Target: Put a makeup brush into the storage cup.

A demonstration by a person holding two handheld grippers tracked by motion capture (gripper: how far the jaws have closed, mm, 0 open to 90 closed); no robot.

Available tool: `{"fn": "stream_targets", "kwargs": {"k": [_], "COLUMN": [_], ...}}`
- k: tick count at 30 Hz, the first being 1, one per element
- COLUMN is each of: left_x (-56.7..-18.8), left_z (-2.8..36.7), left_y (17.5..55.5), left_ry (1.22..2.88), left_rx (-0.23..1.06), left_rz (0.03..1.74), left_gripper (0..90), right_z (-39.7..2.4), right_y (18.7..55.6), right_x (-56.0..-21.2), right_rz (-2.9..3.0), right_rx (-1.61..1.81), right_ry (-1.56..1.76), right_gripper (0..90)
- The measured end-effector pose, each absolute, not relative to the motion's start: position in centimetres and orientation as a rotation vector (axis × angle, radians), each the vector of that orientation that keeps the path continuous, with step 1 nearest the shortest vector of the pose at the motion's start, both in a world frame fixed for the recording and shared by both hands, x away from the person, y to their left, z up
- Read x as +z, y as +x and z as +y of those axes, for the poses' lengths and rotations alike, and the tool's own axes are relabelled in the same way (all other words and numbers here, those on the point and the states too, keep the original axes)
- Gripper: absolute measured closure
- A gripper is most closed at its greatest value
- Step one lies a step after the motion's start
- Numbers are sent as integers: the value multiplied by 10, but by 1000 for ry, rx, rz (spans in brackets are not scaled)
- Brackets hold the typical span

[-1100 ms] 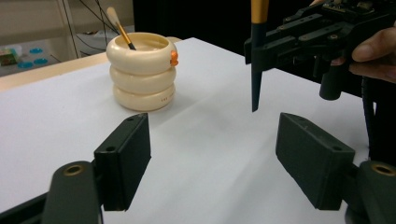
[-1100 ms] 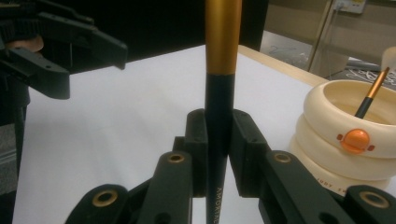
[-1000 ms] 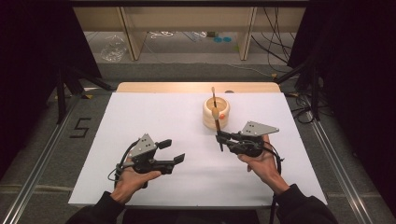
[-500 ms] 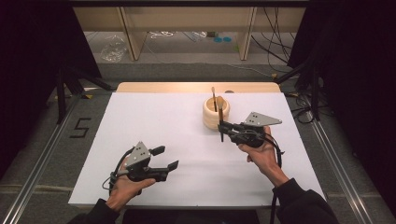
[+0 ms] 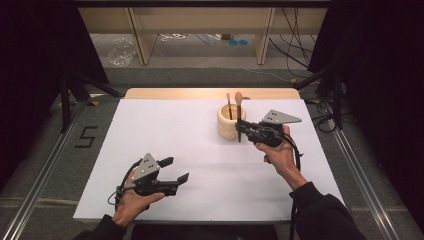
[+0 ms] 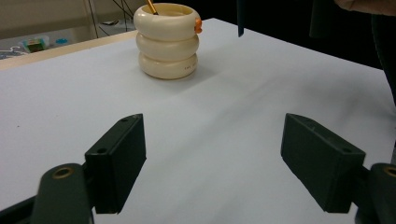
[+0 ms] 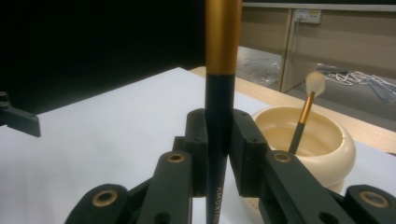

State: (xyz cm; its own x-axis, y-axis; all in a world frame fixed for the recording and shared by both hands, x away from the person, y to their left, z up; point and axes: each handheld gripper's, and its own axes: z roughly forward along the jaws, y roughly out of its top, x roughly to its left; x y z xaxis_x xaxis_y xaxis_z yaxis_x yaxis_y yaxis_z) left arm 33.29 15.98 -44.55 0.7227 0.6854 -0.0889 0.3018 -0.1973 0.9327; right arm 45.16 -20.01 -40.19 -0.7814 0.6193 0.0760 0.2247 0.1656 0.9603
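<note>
Since the earlier frame the right gripper has carried the makeup brush closer beside the cream holder, where another brush stands. Its jaws clamp the upright handle. The left gripper, jaws just opening wider, holds nothing above the white table.

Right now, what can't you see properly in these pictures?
- Top of the held brush: in the right gripper view the upper edge cuts off its head.
- Bottom of the cream holder: in the right gripper view its near wall hides where the second brush stands.
- Print on the held brush's handle: blurred, cut by the bottom edge.
- Orange bit on the holder's rim: left gripper view, too small.
</note>
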Motion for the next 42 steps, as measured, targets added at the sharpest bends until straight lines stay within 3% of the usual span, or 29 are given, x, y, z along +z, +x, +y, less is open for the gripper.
{"fn": "stream_targets", "kwargs": {"k": [42], "left_x": [-447], "left_z": [157], "left_y": [334], "left_ry": [1788], "left_rx": [387], "left_rz": [800], "left_gripper": [179], "right_z": [-190], "right_y": [504], "right_x": [-377], "right_rz": [2031], "right_rx": [1626], "right_ry": [831], "right_gripper": [786]}}
